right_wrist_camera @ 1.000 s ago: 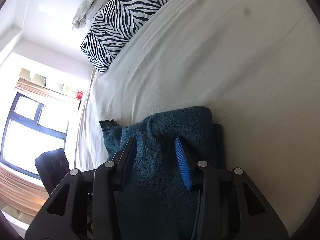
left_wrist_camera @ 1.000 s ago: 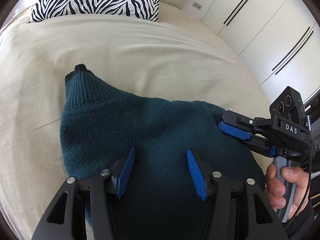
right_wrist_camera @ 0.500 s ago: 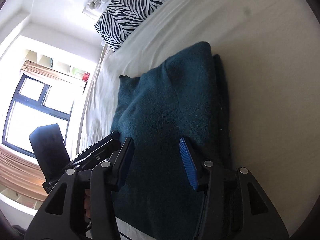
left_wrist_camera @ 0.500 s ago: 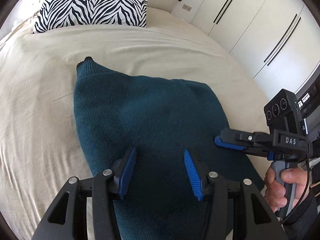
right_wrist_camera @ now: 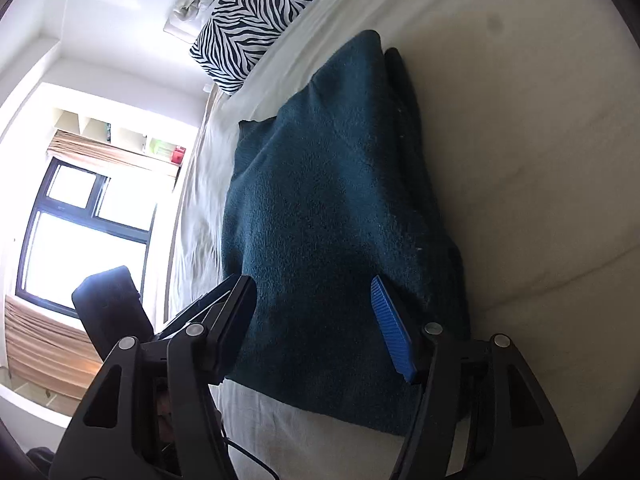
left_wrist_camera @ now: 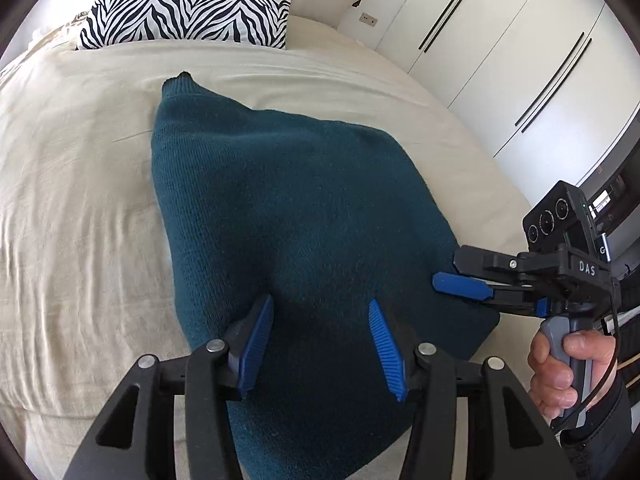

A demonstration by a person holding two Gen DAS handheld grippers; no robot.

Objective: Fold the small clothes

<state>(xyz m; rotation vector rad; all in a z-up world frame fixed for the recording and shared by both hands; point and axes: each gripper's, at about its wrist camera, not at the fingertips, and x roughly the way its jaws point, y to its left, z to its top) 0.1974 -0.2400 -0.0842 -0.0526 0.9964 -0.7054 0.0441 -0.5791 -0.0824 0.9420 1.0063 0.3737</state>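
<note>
A bed (left_wrist_camera: 80, 184) covered in a cream sheet fills most of both wrist views, with white wardrobe doors (left_wrist_camera: 500, 60) beyond its far side. A zebra-print pillow (left_wrist_camera: 188, 4) rests at the head of the bed. The dark teal knitted sweater (left_wrist_camera: 288, 216) lies folded into a thick pad on the sheet near the bed's edge (one ribbed corner sticks out toward the pillow). The left gripper (left_wrist_camera: 320, 340) hovers over the sweater's near end, its jaws spread wide with only fabric seen between them. The right gripper (right_wrist_camera: 316, 320), held in the person's hand (left_wrist_camera: 560, 368), sits at the sweater's side edge, its jaws likewise spread apart and holding nothing.
</note>
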